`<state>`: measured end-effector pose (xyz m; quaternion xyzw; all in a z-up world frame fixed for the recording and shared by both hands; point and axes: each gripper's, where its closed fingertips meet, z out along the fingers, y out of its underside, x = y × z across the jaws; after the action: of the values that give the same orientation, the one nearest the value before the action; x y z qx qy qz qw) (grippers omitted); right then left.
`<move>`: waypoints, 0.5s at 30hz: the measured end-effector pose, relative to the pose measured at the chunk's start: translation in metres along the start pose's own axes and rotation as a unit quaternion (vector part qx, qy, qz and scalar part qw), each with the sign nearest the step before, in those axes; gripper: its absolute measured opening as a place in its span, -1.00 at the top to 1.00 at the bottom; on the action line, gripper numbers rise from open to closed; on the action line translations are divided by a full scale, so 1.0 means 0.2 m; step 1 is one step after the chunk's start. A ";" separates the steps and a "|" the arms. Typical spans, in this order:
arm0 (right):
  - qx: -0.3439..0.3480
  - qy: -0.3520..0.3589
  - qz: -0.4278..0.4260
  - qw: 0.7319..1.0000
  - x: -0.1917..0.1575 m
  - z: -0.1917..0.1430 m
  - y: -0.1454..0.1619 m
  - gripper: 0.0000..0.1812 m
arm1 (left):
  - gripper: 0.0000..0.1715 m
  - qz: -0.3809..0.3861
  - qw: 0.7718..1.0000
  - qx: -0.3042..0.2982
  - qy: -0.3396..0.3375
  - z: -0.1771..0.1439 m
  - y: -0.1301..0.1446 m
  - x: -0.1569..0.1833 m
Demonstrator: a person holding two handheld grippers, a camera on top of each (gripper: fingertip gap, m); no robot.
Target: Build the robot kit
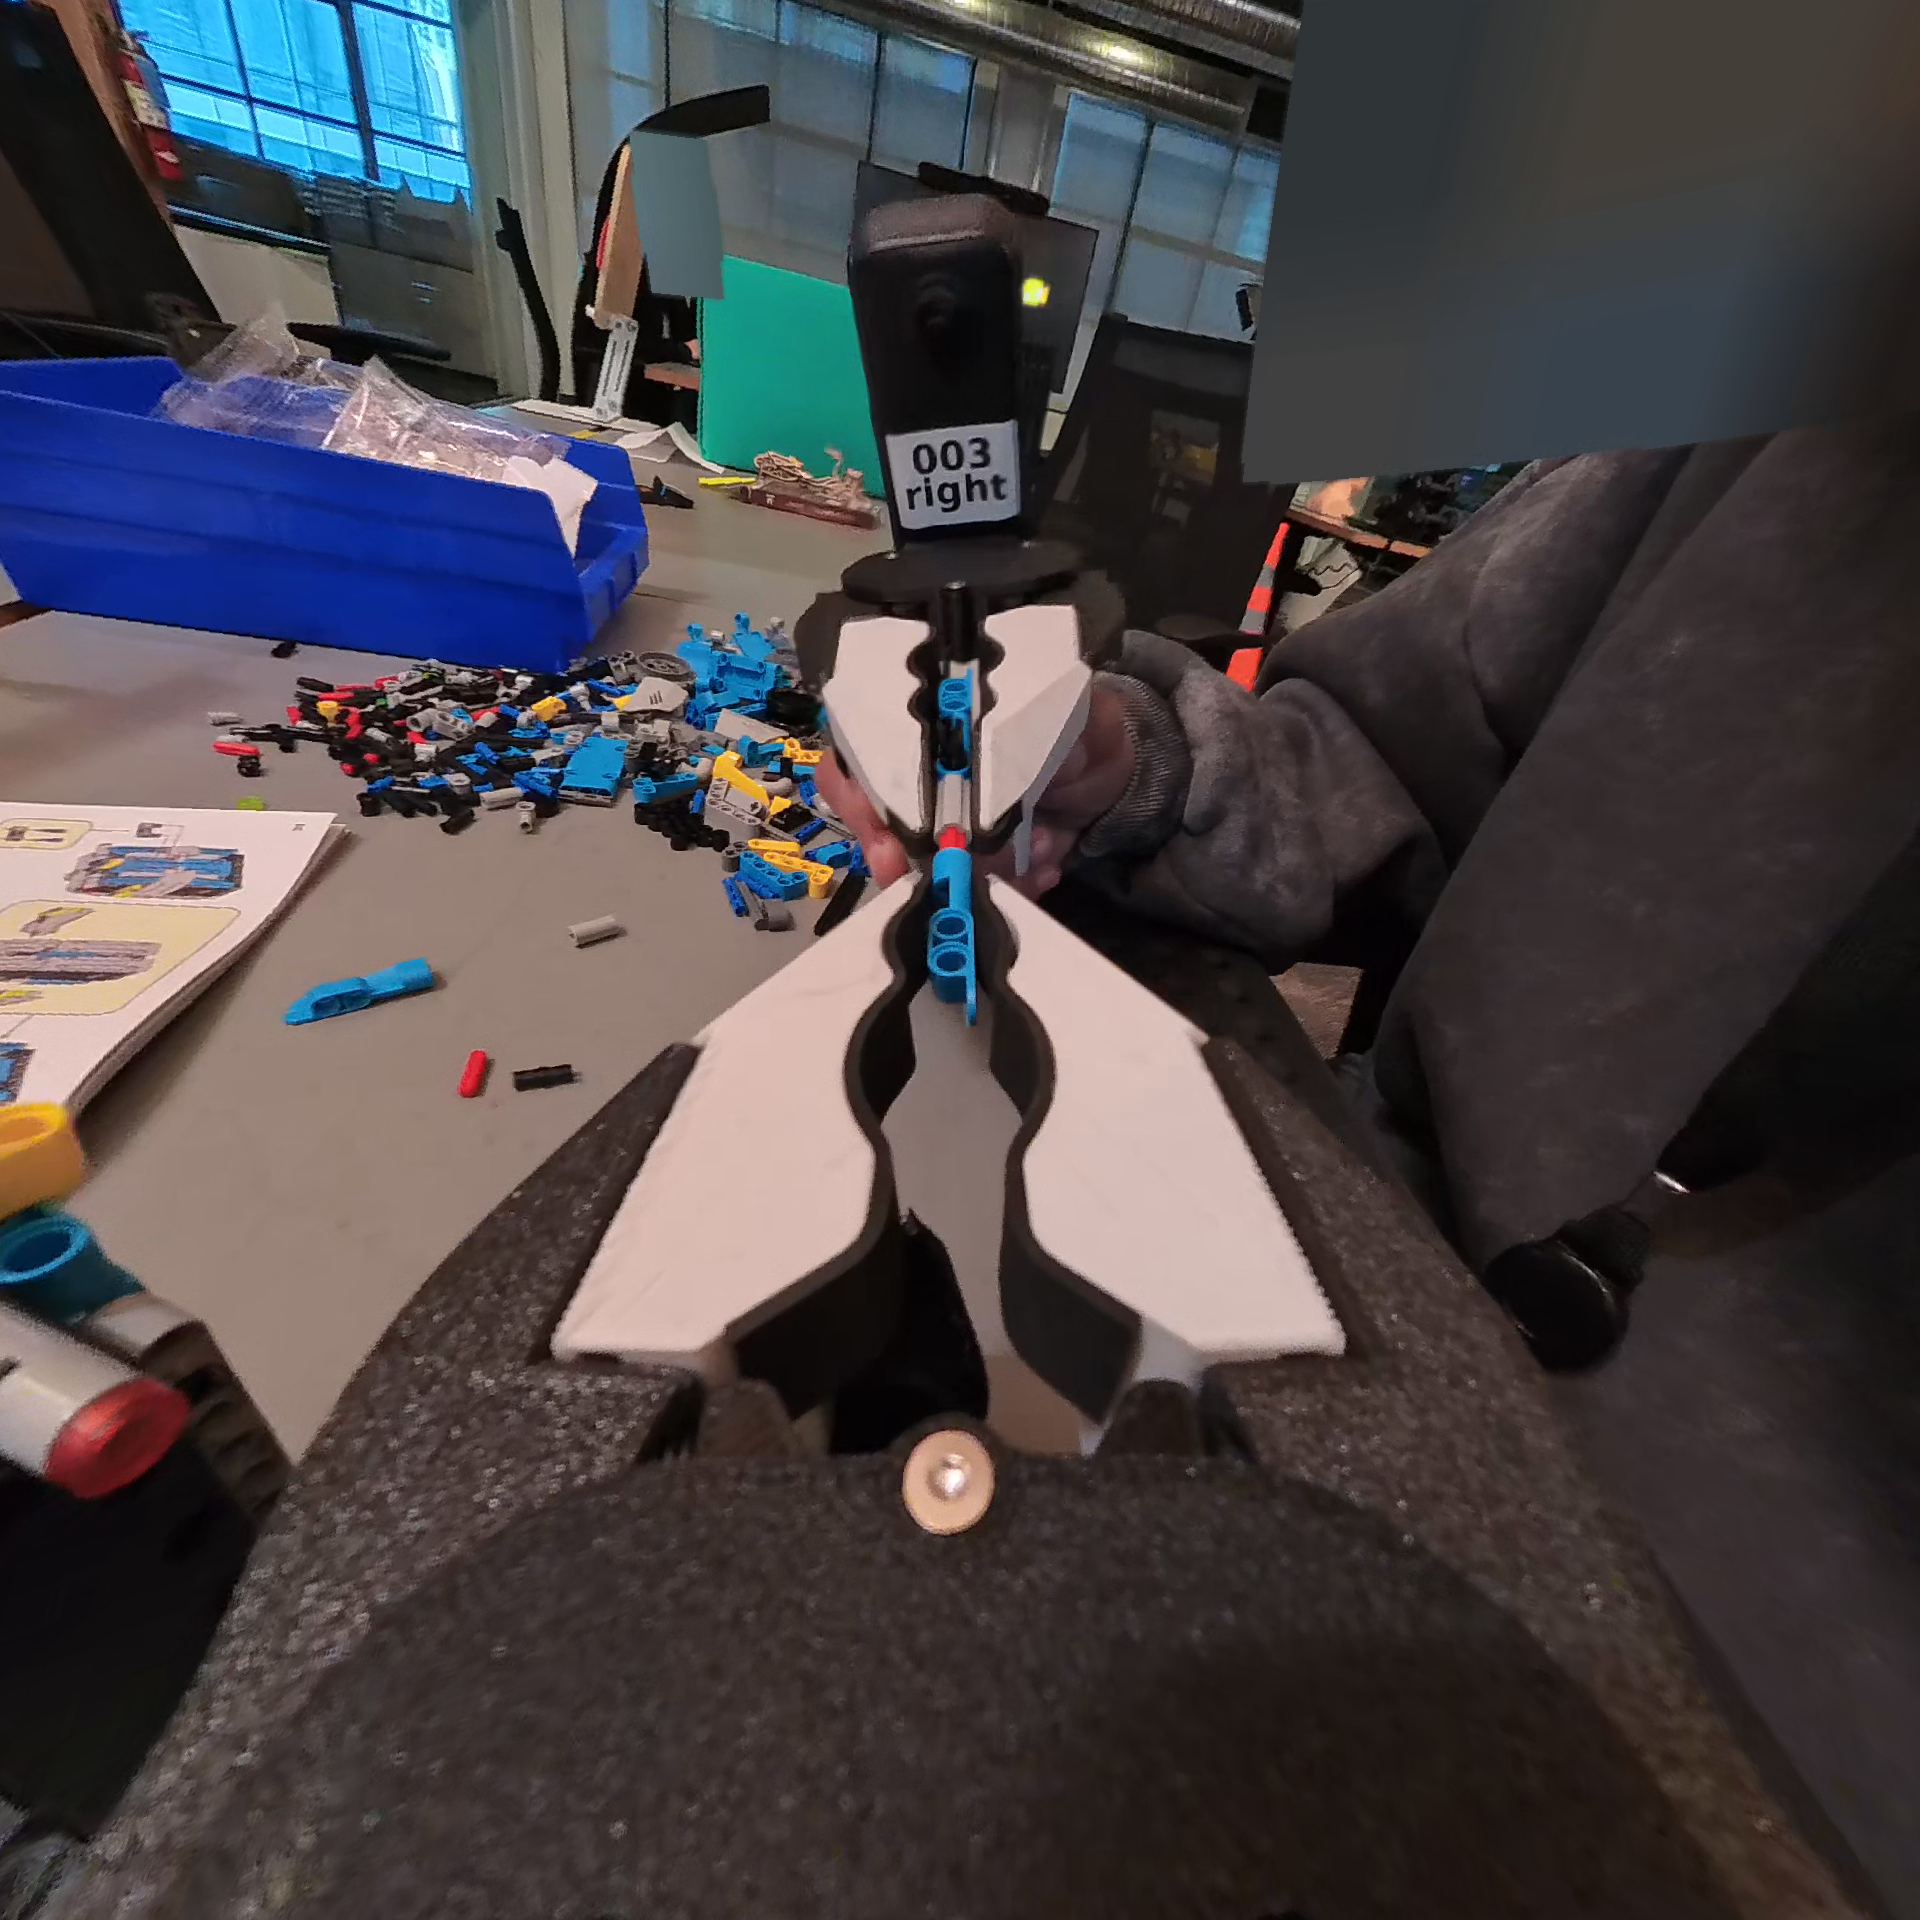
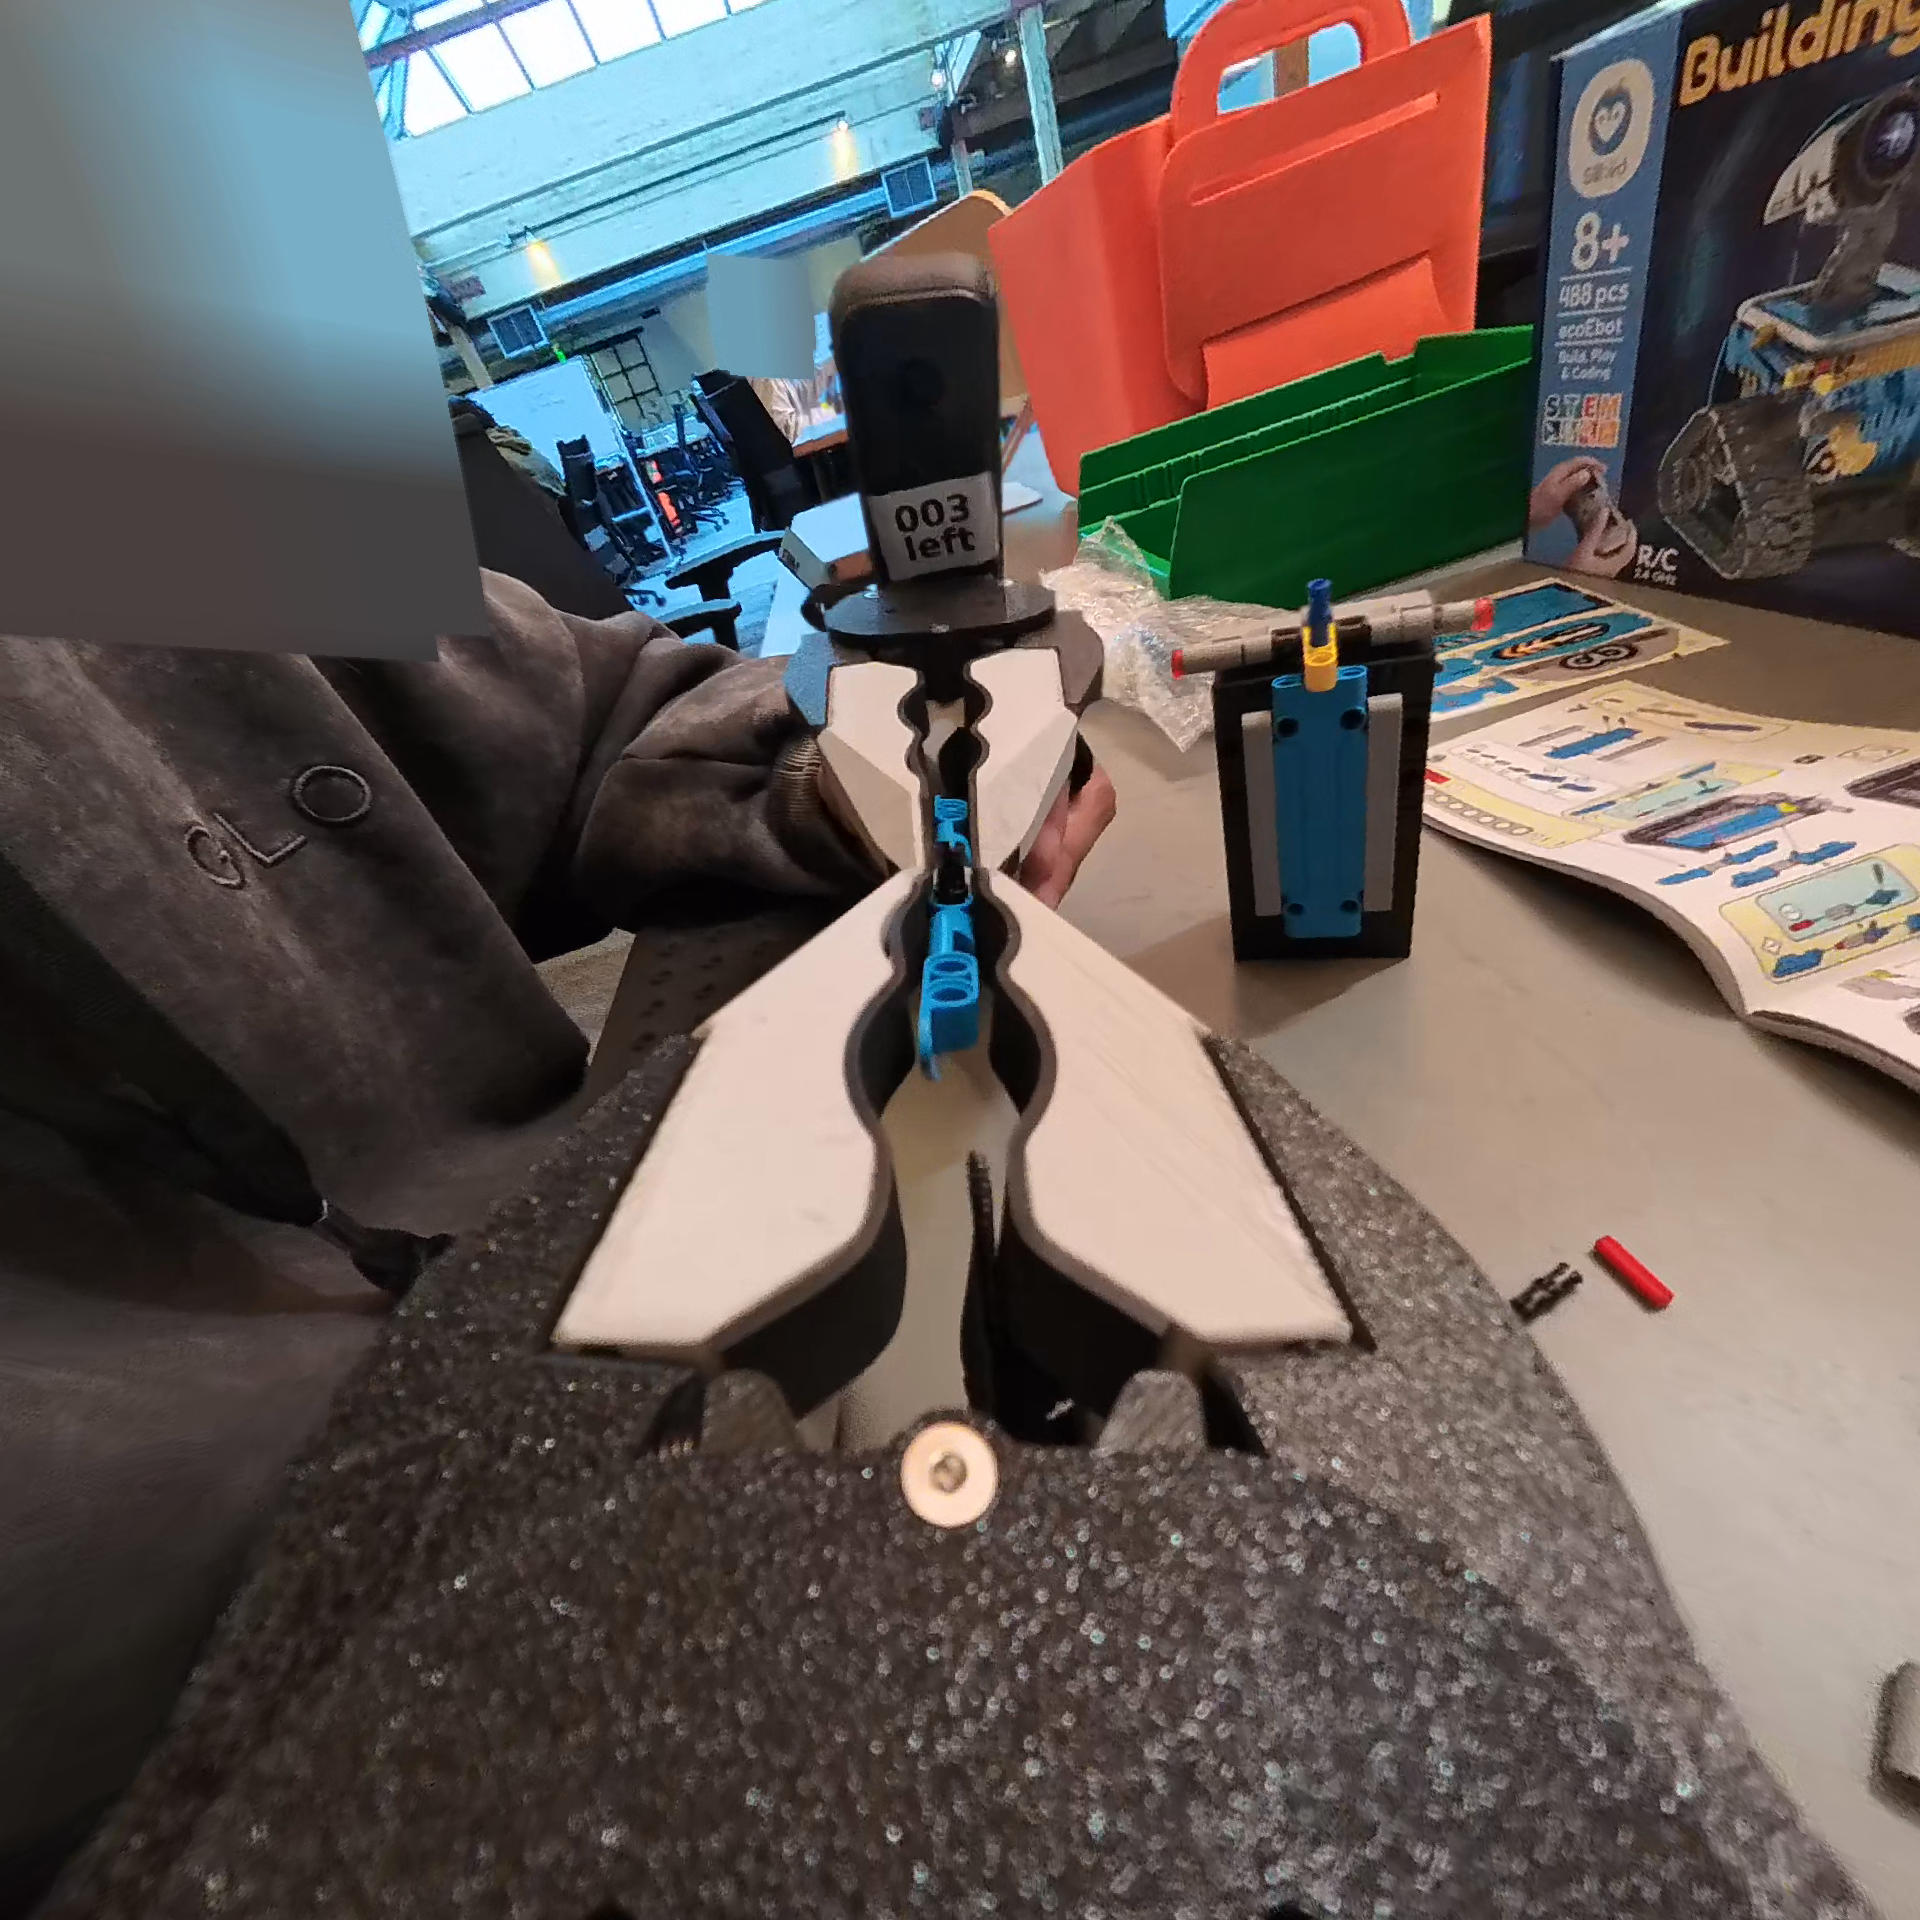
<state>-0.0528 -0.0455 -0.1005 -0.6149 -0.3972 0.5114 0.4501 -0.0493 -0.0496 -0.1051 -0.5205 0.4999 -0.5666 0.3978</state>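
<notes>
1. Left gripper (image 1: 951,914): fingers clamped on blue beam piece (image 1: 951,951), held w/ pin holes showing, just above bench (image 1: 312,1143) edge.
2. Right gripper (image 2: 951,904): fingers clamped on 2nd blue piece (image 2: 943,982); in left view, seen tip to tip w/ left gripper, gripping a grey axle w/ red end (image 1: 948,821) plus blue connector.
3. Both held pieces meeting nose to nose btwn the two grippers; exact joint hidden by finger tips, cannot tell if mated.
4. Hand (image 2: 1065,831) in grey sleeve behind left gripper in right view.
5. Loose parts pile (image 1: 582,738) (blue, black, yellow, grey) on bench, beyond and left of grippers.
6. Blue bin (image 1: 312,540) w/ clear bags behind pile.
7. Instruction booklet (image 1: 135,914) open, left side; blue curved part (image 1: 358,992), red pin (image 1: 473,1072), black pin (image 1: 543,1077) lying near it, apart from each other.
8. Black-and-blue upright subassembly (image 2: 1320,800) standing on bench, right of grippers, grey axle across top.
9. Green bin (image 2: 1309,499), orange bag (image 2: 1247,239), kit box (image 2: 1745,312) at back.
</notes>
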 end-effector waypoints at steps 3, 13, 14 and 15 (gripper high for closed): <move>0.006 -0.002 0.012 1.000 0.00 0.00 0.00 0.93 | 0.93 0.011 1.000 0.002 -0.011 0.00 -0.01 -0.01; -0.007 -0.001 0.014 1.000 0.00 0.02 0.02 0.93 | 0.93 -0.004 1.000 -0.007 -0.009 0.01 0.02 0.00; -0.006 0.000 0.014 1.000 0.00 0.02 0.02 0.93 | 0.93 -0.010 1.000 -0.005 -0.008 0.01 0.01 -0.01; -0.004 0.002 0.013 1.000 0.01 0.01 0.02 0.93 | 0.93 -0.012 1.000 -0.004 -0.008 0.01 0.01 -0.01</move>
<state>-0.0554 -0.0449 -0.1041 -0.6229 -0.3904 0.5144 0.4415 -0.0468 -0.0489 -0.1075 -0.5325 0.4925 -0.5653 0.3928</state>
